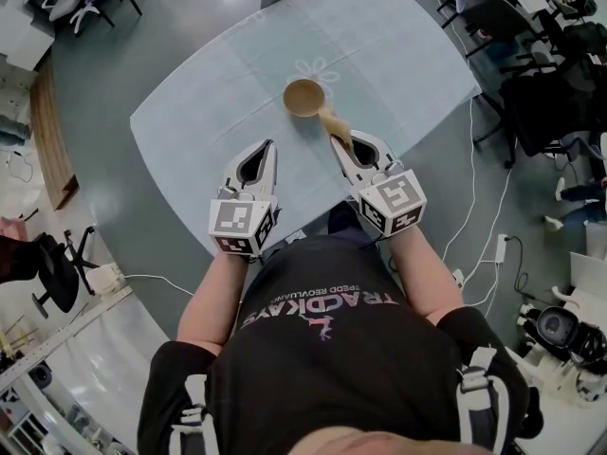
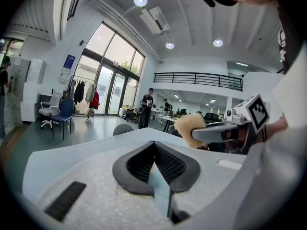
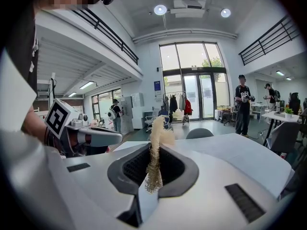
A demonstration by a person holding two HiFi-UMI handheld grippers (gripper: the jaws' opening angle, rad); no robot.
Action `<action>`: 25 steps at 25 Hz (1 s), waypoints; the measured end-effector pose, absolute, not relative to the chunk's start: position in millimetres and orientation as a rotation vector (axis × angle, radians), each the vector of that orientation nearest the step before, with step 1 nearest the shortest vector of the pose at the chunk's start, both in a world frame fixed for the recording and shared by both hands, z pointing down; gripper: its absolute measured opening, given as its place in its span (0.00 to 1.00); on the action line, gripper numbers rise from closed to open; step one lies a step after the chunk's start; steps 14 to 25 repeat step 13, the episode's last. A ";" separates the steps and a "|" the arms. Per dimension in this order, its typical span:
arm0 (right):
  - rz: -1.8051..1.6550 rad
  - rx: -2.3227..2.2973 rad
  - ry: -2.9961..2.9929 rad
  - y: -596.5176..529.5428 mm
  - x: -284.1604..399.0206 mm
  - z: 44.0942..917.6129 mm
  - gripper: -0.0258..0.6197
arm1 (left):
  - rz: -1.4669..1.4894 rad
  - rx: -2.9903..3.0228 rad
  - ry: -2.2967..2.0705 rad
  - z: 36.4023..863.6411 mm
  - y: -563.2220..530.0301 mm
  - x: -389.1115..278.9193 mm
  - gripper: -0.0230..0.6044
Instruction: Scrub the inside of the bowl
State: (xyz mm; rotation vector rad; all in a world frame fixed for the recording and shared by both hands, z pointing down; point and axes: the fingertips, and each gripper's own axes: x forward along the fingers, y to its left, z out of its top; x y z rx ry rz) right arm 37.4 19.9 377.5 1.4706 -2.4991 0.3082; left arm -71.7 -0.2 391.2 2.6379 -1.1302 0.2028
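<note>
R gripper [image 1: 340, 142]: clamping tan fibre scrubber [image 1: 332, 121], its tip hanging just beside bowl [image 1: 303, 97] on table [image 1: 190, 121]. L gripper [image 1: 269, 146]: jaws pressing together, holding nothing. Rec.: L bracing rim while R is circling scrubber round inner wall, light pressure.

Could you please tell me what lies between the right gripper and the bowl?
Only the tan fibrous scrubber, clamped in the right gripper, its tip reaching toward the near rim of the bowl. The head view shows this.
</note>
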 end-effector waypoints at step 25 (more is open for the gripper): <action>0.312 1.472 -2.504 18.8 31.5 376.5 0.09 | 0.201 2.633 -1.130 390.8 -0.4 -76.5 0.06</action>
